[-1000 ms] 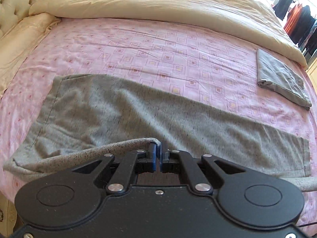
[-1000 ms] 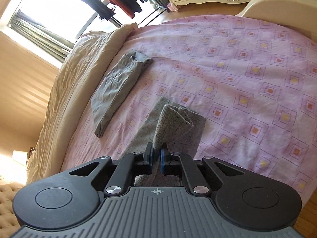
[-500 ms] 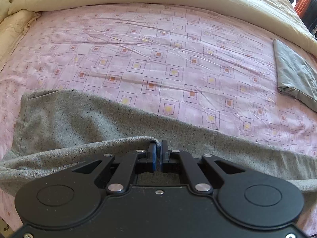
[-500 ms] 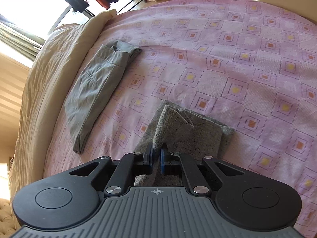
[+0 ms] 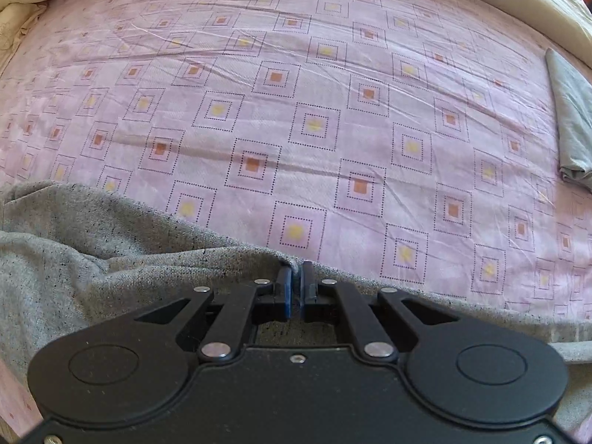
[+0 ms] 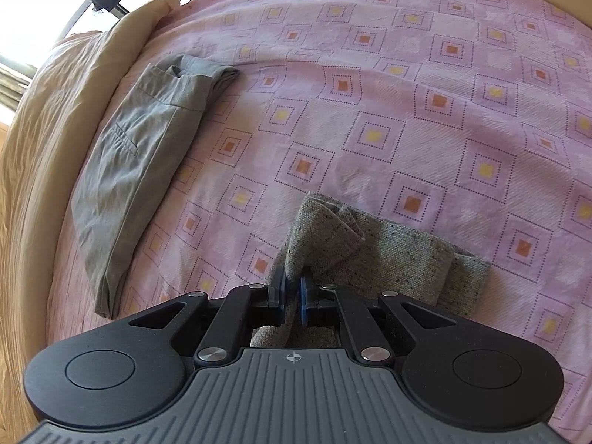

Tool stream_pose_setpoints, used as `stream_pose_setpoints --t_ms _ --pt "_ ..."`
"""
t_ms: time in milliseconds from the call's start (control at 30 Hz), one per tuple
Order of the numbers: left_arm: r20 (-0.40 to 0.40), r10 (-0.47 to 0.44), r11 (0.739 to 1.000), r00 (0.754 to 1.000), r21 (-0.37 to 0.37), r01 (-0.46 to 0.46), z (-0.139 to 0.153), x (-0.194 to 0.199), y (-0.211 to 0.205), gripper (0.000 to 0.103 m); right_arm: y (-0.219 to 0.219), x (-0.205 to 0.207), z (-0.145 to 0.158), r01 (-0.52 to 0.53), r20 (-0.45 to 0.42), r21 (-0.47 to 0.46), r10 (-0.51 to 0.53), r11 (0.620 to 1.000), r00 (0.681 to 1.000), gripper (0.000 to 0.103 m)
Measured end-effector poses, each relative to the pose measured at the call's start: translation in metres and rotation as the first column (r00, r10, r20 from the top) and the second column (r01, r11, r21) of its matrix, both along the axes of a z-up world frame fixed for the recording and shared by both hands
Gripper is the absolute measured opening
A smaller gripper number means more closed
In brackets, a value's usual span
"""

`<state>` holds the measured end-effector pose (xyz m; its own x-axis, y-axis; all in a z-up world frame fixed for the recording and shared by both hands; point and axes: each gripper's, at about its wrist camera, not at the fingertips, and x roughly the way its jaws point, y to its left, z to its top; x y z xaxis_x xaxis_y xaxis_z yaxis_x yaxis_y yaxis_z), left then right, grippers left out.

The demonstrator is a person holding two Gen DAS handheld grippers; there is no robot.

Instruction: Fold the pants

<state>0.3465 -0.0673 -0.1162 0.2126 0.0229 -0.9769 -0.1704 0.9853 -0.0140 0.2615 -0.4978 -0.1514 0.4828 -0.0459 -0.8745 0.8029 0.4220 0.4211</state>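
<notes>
The pants (image 5: 74, 259), grey speckled knit, lie along the near edge of the pink patterned bedsheet (image 5: 314, 74), and I grip them at both ends. A second ago my left view took in the whole spread leg; now I have dropped close and only a bunched fold at the near left shows, the rest cut off under my own black housing. My left gripper (image 5: 297, 284) is clenched on a raised ridge of the knit. My right gripper (image 6: 292, 288) has the folded hem (image 6: 370, 251) standing up between its blue pads, and its jaws are opening a little; the cloth seems yet pinched, though the contact is hard to make out. The hem has come nearer to me than before. Only my right view shows the hem and the whole of the folded grey trousers (image 6: 137, 148) by the cream duvet (image 6: 40, 118) at far left; my left view catches just their corner at the right edge.
</notes>
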Motion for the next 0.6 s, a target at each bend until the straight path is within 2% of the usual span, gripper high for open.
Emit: stream_pose_setpoints --t_ms 67,167,400,600 --pt "-0.02 -0.008 1.0 1.0 0.015 0.008 -0.007 0.004 -0.002 0.012 -0.002 0.005 -0.005 0.001 -0.007 0.018 -0.001 1.0 1.0 0.01" --pt "-0.031 -0.025 0.999 0.999 0.029 0.026 -0.013 0.007 -0.004 0.014 -0.007 0.011 -0.01 -0.019 -0.001 0.038 0.019 0.999 1.0 0.011" --pt "-0.038 -0.028 0.999 0.999 0.021 0.028 -0.014 0.006 -0.003 0.014 -0.013 0.002 -0.005 -0.064 0.078 0.007 0.063 0.998 0.995 0.013" --pt "-0.037 -0.076 0.996 0.996 0.044 0.077 -0.016 0.008 -0.007 0.015 -0.038 -0.013 0.005 0.054 0.144 -0.011 -0.052 0.998 0.988 0.014"
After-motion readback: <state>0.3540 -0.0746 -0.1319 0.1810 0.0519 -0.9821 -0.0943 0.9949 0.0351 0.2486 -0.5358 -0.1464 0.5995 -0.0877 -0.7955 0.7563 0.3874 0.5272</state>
